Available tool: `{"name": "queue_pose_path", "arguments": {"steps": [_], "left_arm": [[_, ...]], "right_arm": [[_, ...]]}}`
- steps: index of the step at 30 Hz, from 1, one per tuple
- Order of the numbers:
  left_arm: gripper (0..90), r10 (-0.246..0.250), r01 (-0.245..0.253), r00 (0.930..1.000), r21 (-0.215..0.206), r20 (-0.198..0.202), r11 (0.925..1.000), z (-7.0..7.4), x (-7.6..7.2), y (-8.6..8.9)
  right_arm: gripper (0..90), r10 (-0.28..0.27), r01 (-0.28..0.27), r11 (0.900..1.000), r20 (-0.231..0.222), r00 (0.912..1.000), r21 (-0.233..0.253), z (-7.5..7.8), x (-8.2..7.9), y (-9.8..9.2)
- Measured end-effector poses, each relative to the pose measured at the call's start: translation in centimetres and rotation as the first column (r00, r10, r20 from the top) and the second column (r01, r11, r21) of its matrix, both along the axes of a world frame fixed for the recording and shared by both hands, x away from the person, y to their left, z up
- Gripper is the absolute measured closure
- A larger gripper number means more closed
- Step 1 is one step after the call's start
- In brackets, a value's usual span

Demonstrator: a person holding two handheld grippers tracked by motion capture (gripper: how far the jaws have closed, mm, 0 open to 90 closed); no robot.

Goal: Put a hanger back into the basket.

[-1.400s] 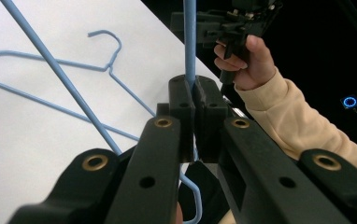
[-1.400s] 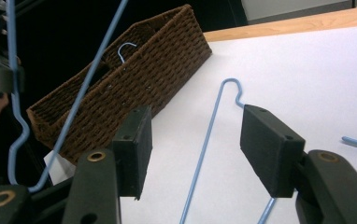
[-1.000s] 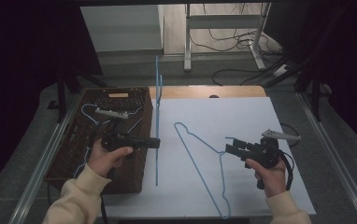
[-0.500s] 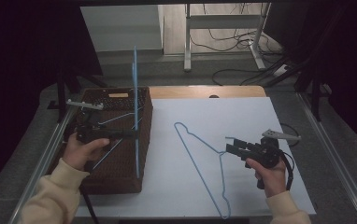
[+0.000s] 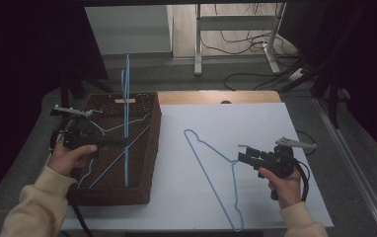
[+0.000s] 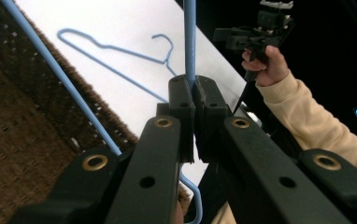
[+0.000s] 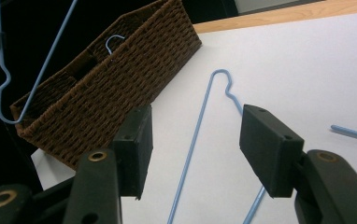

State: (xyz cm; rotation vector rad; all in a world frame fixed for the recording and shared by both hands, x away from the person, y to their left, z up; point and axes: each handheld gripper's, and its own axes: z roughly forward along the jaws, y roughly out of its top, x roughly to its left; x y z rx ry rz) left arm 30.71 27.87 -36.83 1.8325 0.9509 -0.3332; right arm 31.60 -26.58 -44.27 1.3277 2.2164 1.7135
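- Blue wire hanger, held (image 5: 126,106): clamped on its straight bar between the closed jaws of the left hand-held gripper (image 5: 108,141); stands upright over the basket (image 5: 149,148), upper end rising well above the basket's far rim. In the left gripper view the bar (image 6: 189,42) runs up out of the pinched jaws.
- Blue wire hanger, loose (image 5: 211,170): flat on the white bench (image 5: 255,118), to the right of the basket, apart from it; hook end at the near edge of the bench.
- Further blue hangers (image 5: 108,165): lying inside the basket.
- Brown wicker basket: rectangular, at the left edge of the bench.
- Right hand-held gripper (image 5: 243,157): jaws wide apart, holding nothing, right of the basket, just beside the loose hanger's shoulder; the loose hanger's wire (image 7: 195,140) shows between its jaws.
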Motion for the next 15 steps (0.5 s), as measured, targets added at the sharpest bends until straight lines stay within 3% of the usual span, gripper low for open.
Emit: {"name": "queue_pose_path", "arguments": {"steps": [15], "left_arm": [[87.1, -0.02, 0.022, 0.9994, 0.054, -0.029, 0.9983, -1.4, 1.0, 1.1]], "right_arm": [[44.5, -0.001, 0.001, 1.0, -0.001, 1.0, -0.006, -0.1, 0.0, 0.0]]}}
